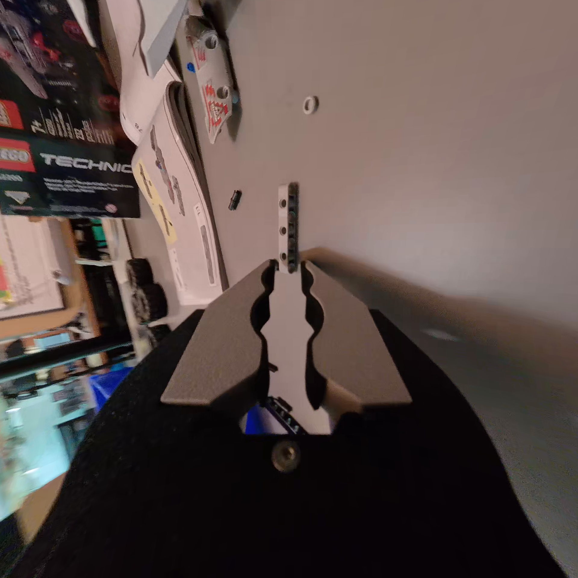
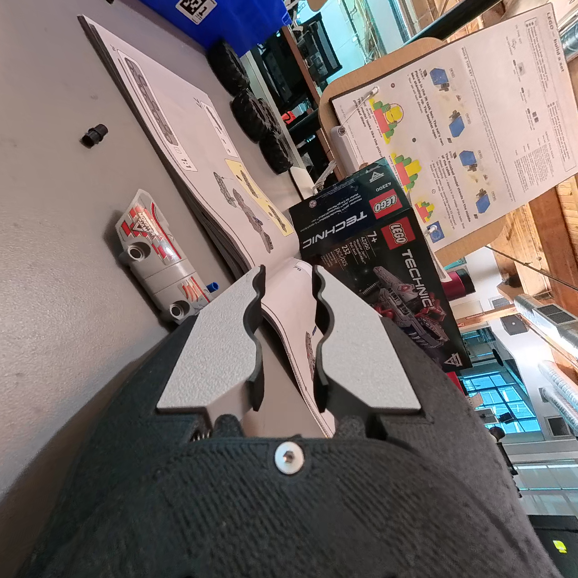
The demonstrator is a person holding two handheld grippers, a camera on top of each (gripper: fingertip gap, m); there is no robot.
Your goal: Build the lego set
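the grey-and-black beam stack (image 1: 288, 226) is pinched at its near end by the left gripper (image 1: 288, 266), sticking out over the table (image 1: 438, 125), probably so its holes stay reachable. right gripper (image 2: 287, 272) is open and empty, hovering by the open instruction booklet (image 2: 187, 131). motor block (image 2: 159, 259) and black pin (image 2: 93, 134) lie loose nearby.

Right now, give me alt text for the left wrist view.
The left gripper holds the end of a stacked white and black holed Lego beam above the grey table. Beyond lie a small black connector pin, a white ring, a grey stickered panel piece and the open instruction booklet.
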